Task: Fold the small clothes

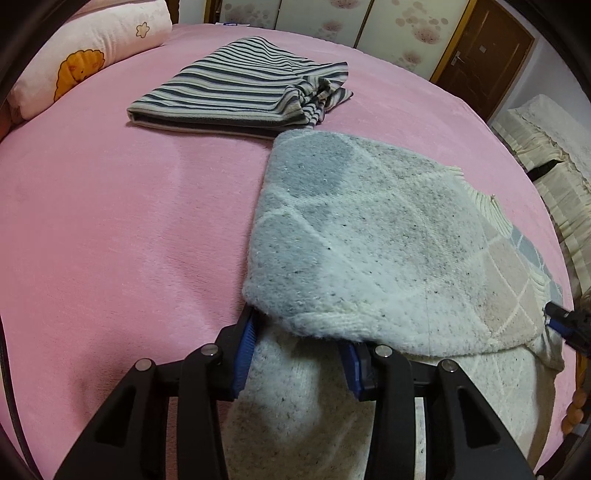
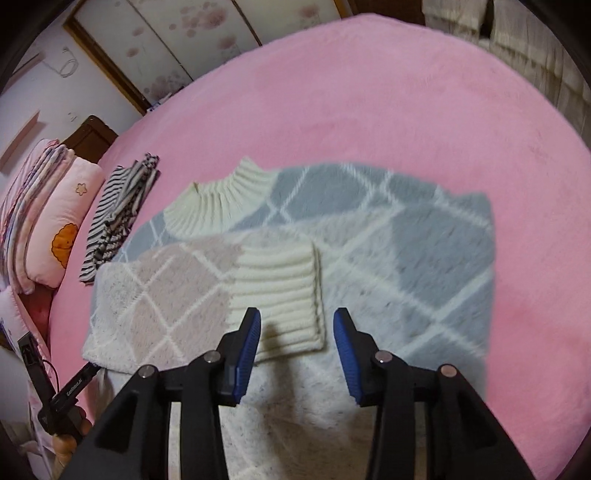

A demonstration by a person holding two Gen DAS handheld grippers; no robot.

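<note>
A home bedroom: pink-blanketed bed [image 1: 110, 221], cartoon pillow [image 1: 81, 55], floral wardrobe doors [image 1: 332, 18], wooden door [image 1: 484, 55]

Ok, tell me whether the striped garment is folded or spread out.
Folded. The striped garment lies as a compact layered rectangle on the pink bed, doubled edge showing, one end bunched, beyond the sweater.

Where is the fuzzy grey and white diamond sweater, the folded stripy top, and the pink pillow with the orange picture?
fuzzy grey and white diamond sweater [image 2: 424, 236], right wrist view, grey body
folded stripy top [image 1: 229, 88], left wrist view, top layer
pink pillow [image 1: 107, 33], left wrist view, upper side
</note>
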